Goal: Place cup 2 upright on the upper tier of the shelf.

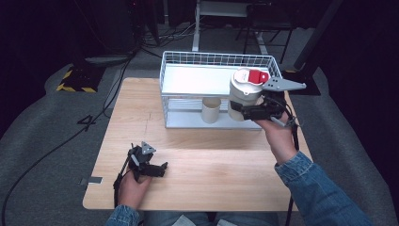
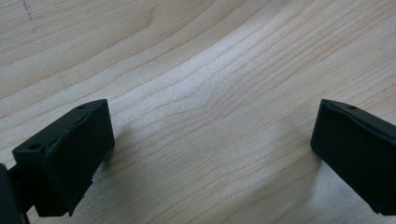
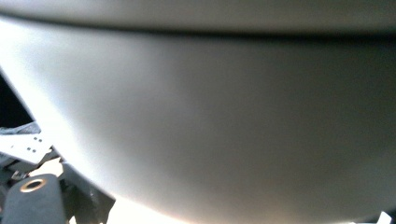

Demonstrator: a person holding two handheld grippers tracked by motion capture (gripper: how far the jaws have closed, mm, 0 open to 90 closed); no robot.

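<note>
Your wooden table (image 1: 197,165) stands on grey carpet (image 1: 42,141); its pale grain runs between and beyond the left jaws in the left gripper view. Past the table's far edge, the room goes dark. There you have black cables (image 1: 164,35) on the floor, a yellow-and-black striped base (image 1: 75,80) far left, and white desk legs (image 1: 196,28).

My right claw (image 1: 254,111): jaw tips hidden behind the white canister (image 1: 245,92) in high view. Right gripper view is blurred grey canister wall (image 3: 224,126), too close to read; top & sides cut off. Left gripper view: both jaws cropped at btm edge. Small cup (image 1: 211,109) partly behind wire rack (image 1: 188,80) bars.
</note>
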